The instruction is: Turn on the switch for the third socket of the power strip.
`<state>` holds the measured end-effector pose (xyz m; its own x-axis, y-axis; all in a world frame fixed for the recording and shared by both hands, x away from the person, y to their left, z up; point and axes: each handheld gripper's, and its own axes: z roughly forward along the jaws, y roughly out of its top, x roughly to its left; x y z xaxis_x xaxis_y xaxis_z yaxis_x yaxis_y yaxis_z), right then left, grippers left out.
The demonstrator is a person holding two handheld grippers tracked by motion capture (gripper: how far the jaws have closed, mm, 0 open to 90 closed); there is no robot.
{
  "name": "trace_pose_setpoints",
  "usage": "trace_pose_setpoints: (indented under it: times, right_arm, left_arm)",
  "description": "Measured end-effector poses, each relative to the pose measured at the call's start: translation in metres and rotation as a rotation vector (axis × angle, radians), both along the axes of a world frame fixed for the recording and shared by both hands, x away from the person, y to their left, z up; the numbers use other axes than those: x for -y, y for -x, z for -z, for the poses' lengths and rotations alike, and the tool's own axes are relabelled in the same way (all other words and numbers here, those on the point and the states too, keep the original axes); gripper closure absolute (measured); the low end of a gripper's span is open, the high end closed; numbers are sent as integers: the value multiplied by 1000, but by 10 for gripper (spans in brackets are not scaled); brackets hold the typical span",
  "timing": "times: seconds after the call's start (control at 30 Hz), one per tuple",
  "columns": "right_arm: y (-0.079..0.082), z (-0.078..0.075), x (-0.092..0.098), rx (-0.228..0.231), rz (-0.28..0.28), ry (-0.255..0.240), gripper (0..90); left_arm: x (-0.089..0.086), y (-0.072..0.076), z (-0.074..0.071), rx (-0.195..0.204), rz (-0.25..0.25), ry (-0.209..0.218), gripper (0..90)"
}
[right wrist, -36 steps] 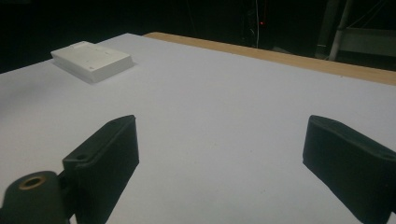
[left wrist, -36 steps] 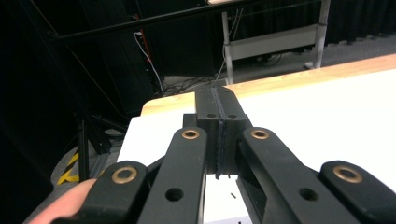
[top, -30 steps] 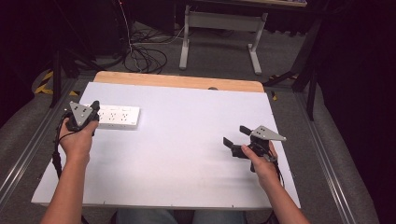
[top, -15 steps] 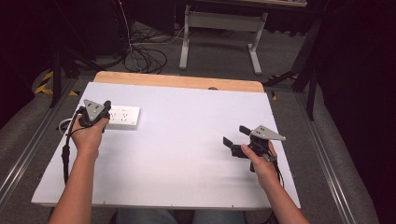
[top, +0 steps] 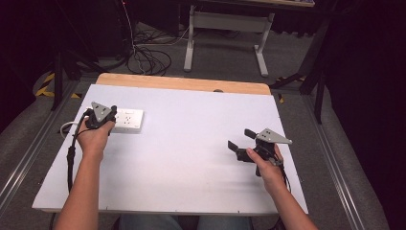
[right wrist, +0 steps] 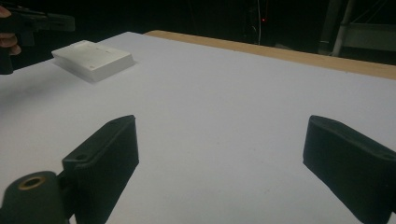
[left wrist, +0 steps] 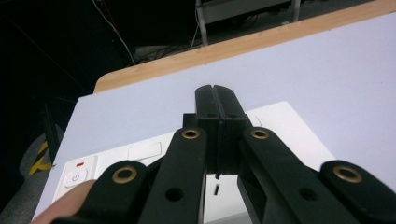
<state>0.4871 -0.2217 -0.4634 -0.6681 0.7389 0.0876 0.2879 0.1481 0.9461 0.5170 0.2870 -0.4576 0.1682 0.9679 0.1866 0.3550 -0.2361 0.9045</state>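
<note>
Left gripper: the left gripper (left wrist: pixel 216 100) had its two black jaws pressed flat together with nothing between them, tips poised just over the top face of the power strip (top: pixel 128 120) — in the high view it sat at the strip's left end (top: pixel 102 116), in the person's left hand (top: pixel 94 136).

Right gripper: the right gripper (right wrist: pixel 219 154) stood with jaws wide apart over bare table (top: pixel 191 158), well apart from the strip, holding nothing.

Where the strip lay: flat on the white tabletop near its far left corner, long side running across, with a white cord (top: pixel 67 127) trailing off the left end toward the table edge.

How the strip looked: a white, slim rectangular block with socket openings along its top, and in the left gripper view a power button (left wrist: pixel 76 177) with a small red mark above it at the near end.

How it would likely handle: rigid moulded plastic, light, smooth enough to skid on the tabletop — a push from closed tips would probably slide it unless the cord held it back.

Where to take hold: across the narrow width, on the two long side walls, jaws opened first; the flat top offered no purchase, and the button end looked better suited to a press than a grip.

Judgement: closed tips over the strip suggested a poke at a switch or socket rather than a pick-up.
</note>
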Motion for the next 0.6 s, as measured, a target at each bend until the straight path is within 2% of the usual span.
trace_pose_setpoints:
  times: [0.4, 0.6]
  right_arm:
    - [0, 0, -2, -1, -9, 0, 109]
    - [1, 0, -4, -1, -12, 2, 109]
  left_arm:
    - [1, -7, 6, -19, 13, 22, 899]
    - [3, -12, 7, -34, 22, 18, 899]
